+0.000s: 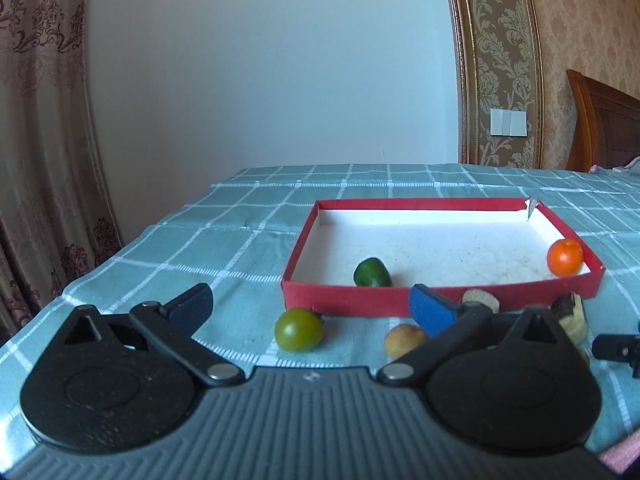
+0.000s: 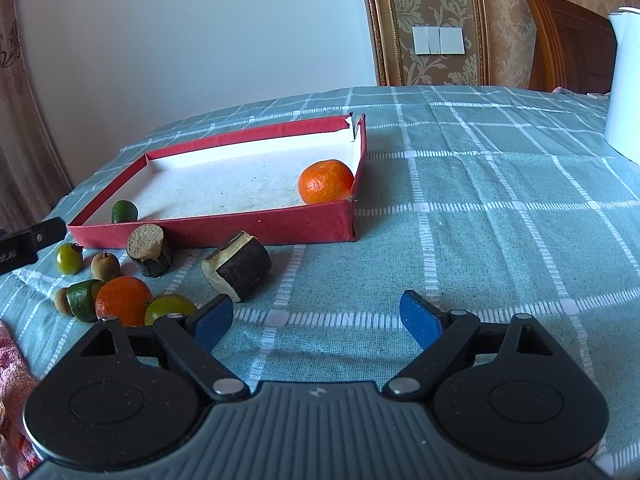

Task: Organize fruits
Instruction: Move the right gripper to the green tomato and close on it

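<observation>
A red box [image 1: 344, 300] [image 2: 248, 224] with a white floor lies on the checked cloth. It holds an orange [image 1: 565, 257] [image 2: 326, 182] in its near right corner and a green fruit [image 1: 373, 273] [image 2: 124, 211] by its front wall. In front of the box lie a green tomato [image 1: 298, 329] [image 2: 69, 258] and a tan longan [image 1: 405, 340] [image 2: 105, 266]. My left gripper [image 1: 310, 312] is open and empty, just short of them. My right gripper [image 2: 316, 320] is open and empty over bare cloth, right of a second orange [image 2: 122, 305], a green piece [image 2: 83, 299] and another green tomato [image 2: 170, 309].
Two dark bark-covered log pieces [image 2: 150, 250] [image 2: 238, 266] lie in front of the box. A white kettle [image 2: 624, 80] stands at the far right. A pink cloth [image 2: 12, 380] lies at the left edge. The table's left edge drops off near a curtain [image 1: 40, 120].
</observation>
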